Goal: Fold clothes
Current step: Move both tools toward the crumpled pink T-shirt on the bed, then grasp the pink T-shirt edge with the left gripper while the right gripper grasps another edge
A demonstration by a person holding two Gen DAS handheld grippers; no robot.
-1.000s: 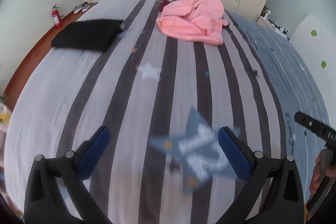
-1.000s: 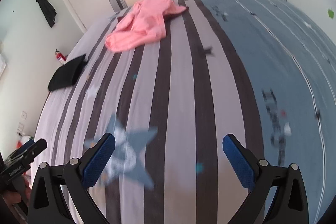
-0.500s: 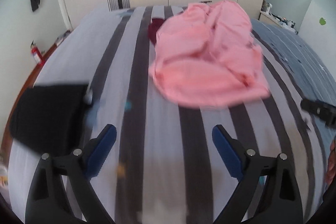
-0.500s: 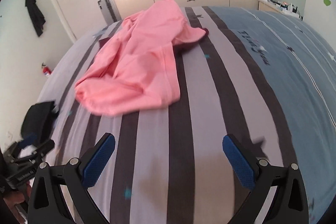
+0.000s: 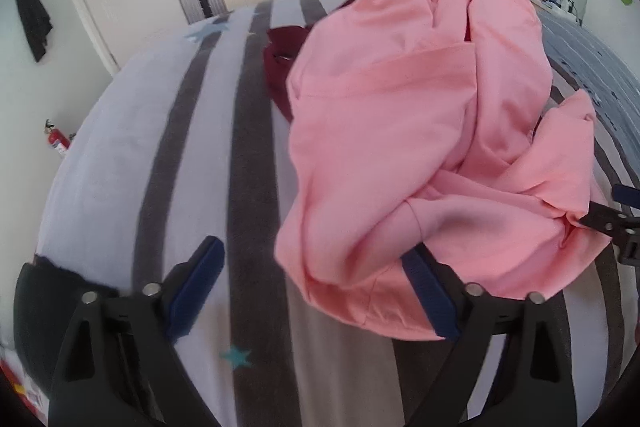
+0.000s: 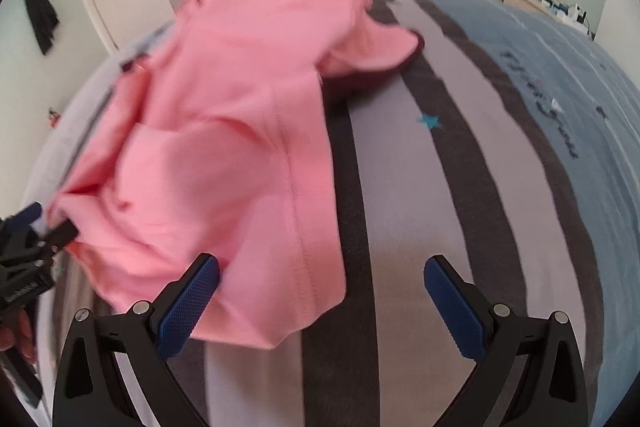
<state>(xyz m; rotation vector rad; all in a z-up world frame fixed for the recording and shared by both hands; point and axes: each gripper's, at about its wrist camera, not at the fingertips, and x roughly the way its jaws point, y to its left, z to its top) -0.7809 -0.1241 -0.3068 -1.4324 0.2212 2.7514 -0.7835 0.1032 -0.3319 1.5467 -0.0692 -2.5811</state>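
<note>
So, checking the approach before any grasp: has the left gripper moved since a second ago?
Yes. The left gripper has travelled up the striped bed toward the wardrobe, reaching the pink garment; its jaws have just been closing.

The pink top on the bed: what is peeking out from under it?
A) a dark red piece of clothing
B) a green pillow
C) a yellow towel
A: a dark red garment shows at the far edge of the crumpled pink top, partly covered by it, on the striped bed cover.
</note>
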